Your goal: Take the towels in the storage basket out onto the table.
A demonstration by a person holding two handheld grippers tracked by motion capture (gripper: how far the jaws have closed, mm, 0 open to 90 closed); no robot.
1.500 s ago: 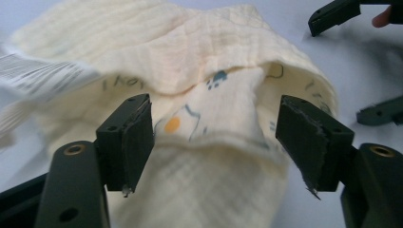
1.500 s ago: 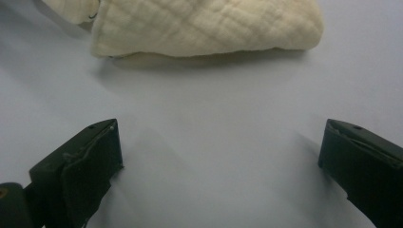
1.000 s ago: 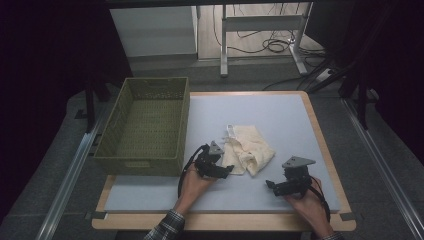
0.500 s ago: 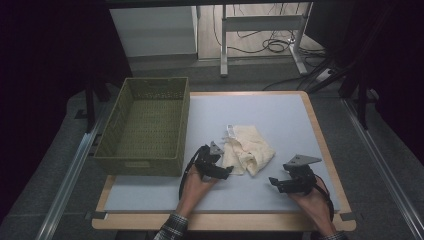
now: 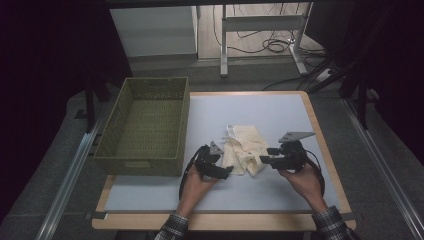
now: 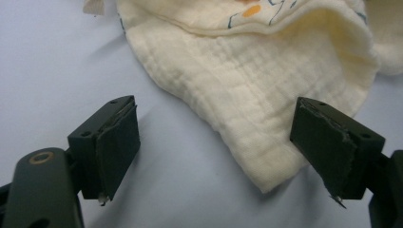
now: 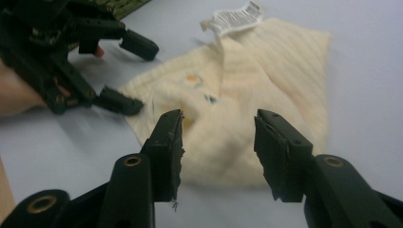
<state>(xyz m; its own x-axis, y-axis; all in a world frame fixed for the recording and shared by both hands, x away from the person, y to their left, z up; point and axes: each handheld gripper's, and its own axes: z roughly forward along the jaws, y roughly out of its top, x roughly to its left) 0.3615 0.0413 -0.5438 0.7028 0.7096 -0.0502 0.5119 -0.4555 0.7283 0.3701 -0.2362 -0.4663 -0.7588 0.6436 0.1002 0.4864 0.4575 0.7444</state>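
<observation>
A crumpled cream cloth (image 5: 246,148) with a white label (image 7: 233,17) lies in the middle of the pale blue table top (image 5: 280,112). My left gripper (image 5: 226,172) rests at the cloth's near left edge. It stands open, and its jaws have just widened a little. A corner of the cloth (image 6: 256,118) lies between the pads (image 6: 119,142) without touching them. My right gripper (image 5: 266,155) hovers over the cloth's near right side. Its jaws (image 7: 218,147) have just been closing and still stand apart, with nothing gripped and the cloth (image 7: 247,95) beneath them.
An empty green woven basket (image 5: 145,125) stands on the table's left side, close to the left hand. The wooden table rim (image 5: 320,135) runs along the right. Beyond the table are a metal frame (image 5: 260,22) and cables on the floor.
My right gripper has risen and moved from the table's front right in over the cloth, its jaws narrowing. The left hand has stayed put.
</observation>
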